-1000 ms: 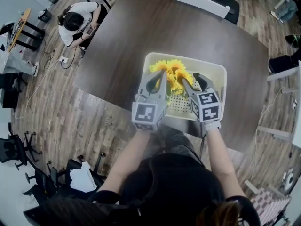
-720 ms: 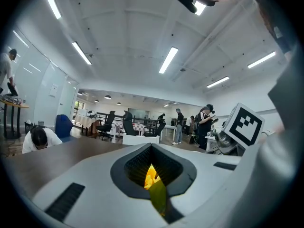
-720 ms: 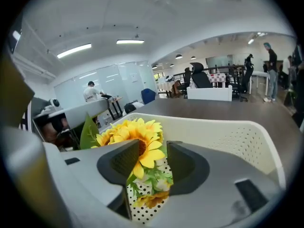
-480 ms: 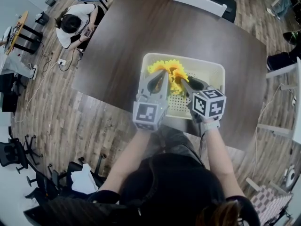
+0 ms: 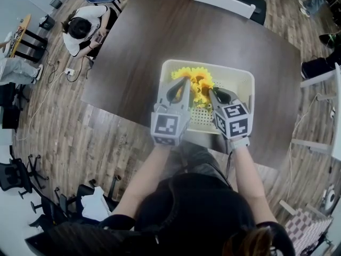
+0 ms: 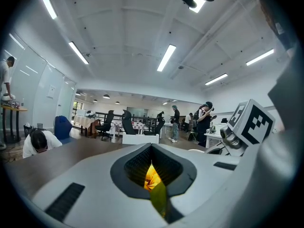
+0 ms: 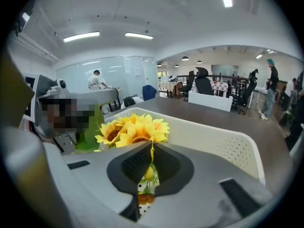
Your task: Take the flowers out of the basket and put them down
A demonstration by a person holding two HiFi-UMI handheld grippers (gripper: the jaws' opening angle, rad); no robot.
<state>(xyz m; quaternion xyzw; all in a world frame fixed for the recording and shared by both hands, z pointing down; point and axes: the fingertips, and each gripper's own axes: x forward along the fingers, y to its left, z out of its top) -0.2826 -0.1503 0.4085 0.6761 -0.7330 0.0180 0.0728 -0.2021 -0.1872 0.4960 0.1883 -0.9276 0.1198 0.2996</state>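
Head view: flowers [image 5: 195, 81] are sitting in the far left part of the basket [image 5: 249, 87], which is on the table [image 5: 213, 31] right in front of me. Blooms are lying just ahead of both tips, and the bunch's long axis is probably running back toward me between the tools, though the stems are hard to trace here. Left tongs [image 5: 184, 84] are reaching in at the blooms' left edge, right tongs [image 5: 211, 93] at their right edge. Both are about equally near, so the coming lift is going straight up and out.

Left gripper view: left tongs [image 6: 154, 183] are clenched, pinching a yellow petal and a green leaf of the flowers [image 6: 152, 175].

Right gripper view: right tongs [image 7: 150, 161] are clamping a stem with a small bud, blooms of the flowers [image 7: 133, 132] sitting just beyond the tips, white basket wall [image 7: 228, 146] behind.

Versus a second ago: right tongs' jaws, wide apart then, have just been closing onto the stem. Left grip is unchanged, and the flowers are not lifted yet.
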